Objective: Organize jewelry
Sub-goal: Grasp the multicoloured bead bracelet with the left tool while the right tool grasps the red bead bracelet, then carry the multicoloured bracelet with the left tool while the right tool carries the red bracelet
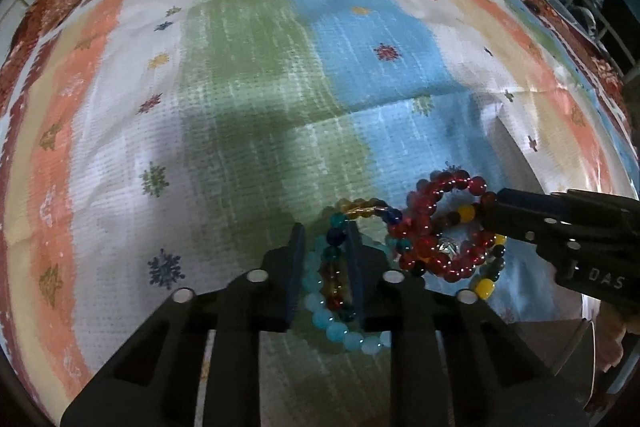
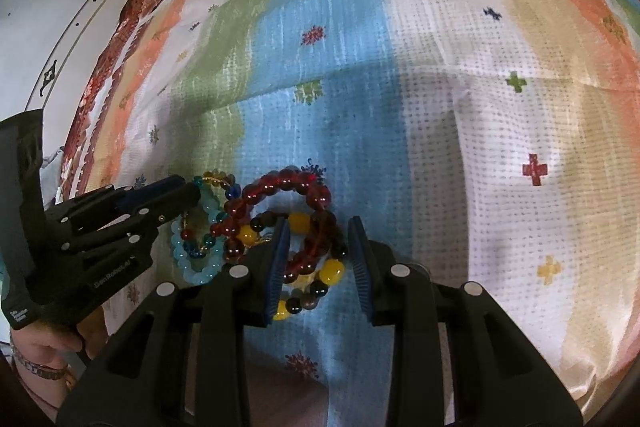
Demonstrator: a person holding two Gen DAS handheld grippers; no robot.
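Left gripper (image 1: pixel 324 247) parted, straddling multicolored bead bracelet (image 1: pixel 336 267) and light-blue bead bracelet (image 1: pixel 340 327). Right gripper (image 2: pixel 320 247) parted around red bead bracelet (image 2: pixel 280 195), atop yellow-and-black bead bracelet (image 2: pixel 320 279). All clustered together on striped tablecloth (image 1: pixel 240 87).

A heap of beaded bracelets (image 1: pixel 400 247) lies on the cloth (image 1: pixel 240 87) that covers the surface. The left gripper (image 1: pixel 324 267) straddles the heap's left part; the right gripper (image 2: pixel 320 259) straddles its right part, both from the near side.
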